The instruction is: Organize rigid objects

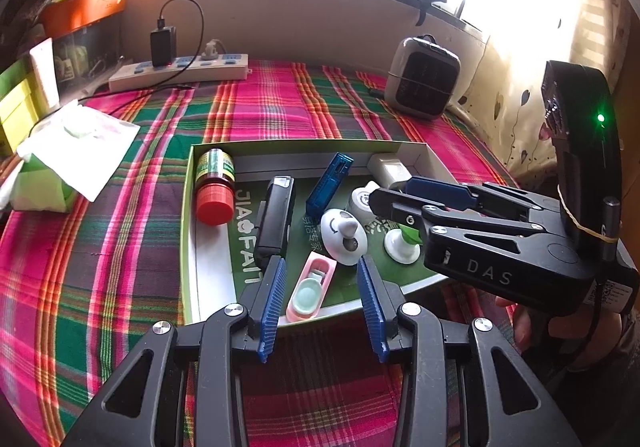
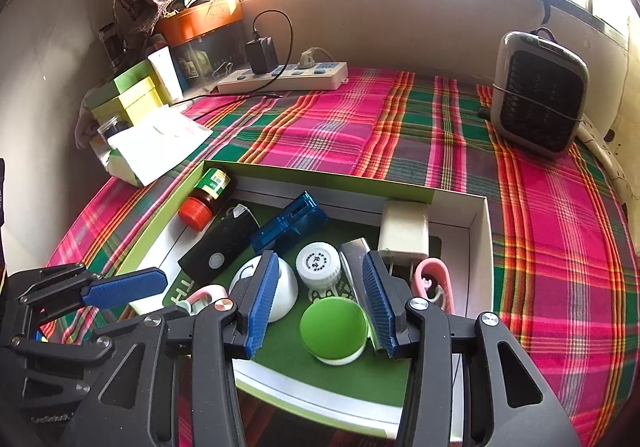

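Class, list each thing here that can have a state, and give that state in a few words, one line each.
left gripper: open, holding nothing
right gripper: open, holding nothing
box: open, no lid on it
bottle: lying down, red cap on
charger: plugged into the power strip

A home: plaid tablecloth (image 2: 400,135), power strip (image 2: 280,77), small heater (image 2: 540,91) by window
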